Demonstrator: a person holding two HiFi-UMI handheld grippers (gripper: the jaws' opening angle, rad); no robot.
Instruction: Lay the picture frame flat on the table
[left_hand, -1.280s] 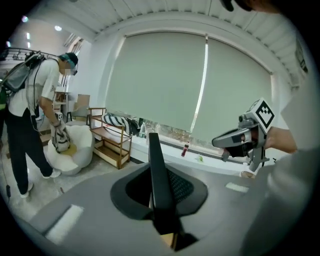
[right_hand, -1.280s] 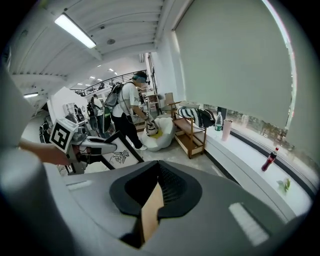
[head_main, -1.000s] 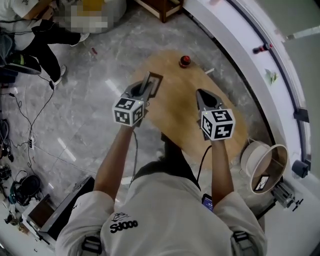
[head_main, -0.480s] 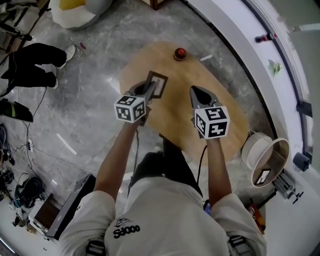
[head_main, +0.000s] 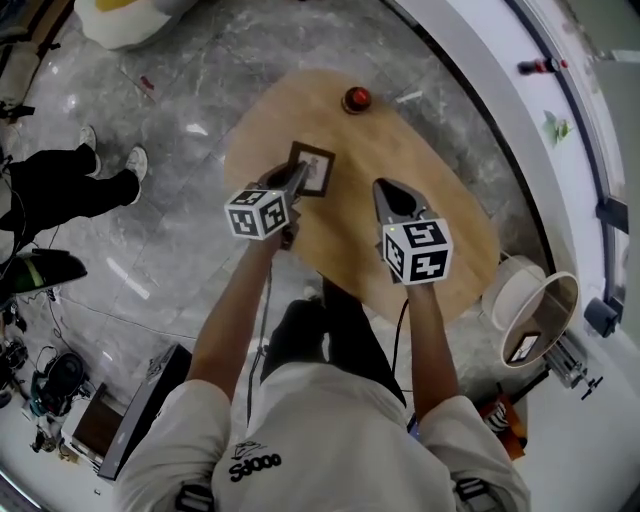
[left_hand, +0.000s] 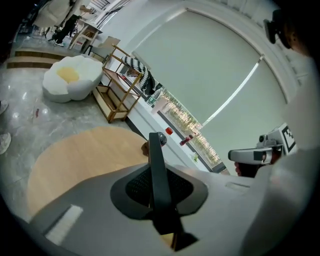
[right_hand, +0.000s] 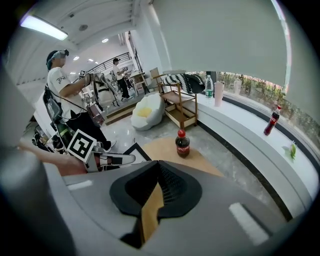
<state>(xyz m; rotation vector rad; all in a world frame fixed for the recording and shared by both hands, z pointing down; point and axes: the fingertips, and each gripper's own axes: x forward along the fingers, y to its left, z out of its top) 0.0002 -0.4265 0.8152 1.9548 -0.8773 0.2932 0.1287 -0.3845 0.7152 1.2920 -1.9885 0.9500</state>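
The left gripper (head_main: 297, 176) has its jaws pinched on the frame's (head_main: 317, 170) edge, over the tabletop (head_main: 445, 225). The right gripper (head_main: 386, 189) is beside it, jaws together, empty.

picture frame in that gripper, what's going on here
A person holds two grippers over the light oval wooden table. The left gripper is clamped on the edge of the dark rectangular picture frame, which looks tilted, not yet flat. The right gripper hangs beside it, shut and empty. A red-capped cola bottle stands at the table's far end.
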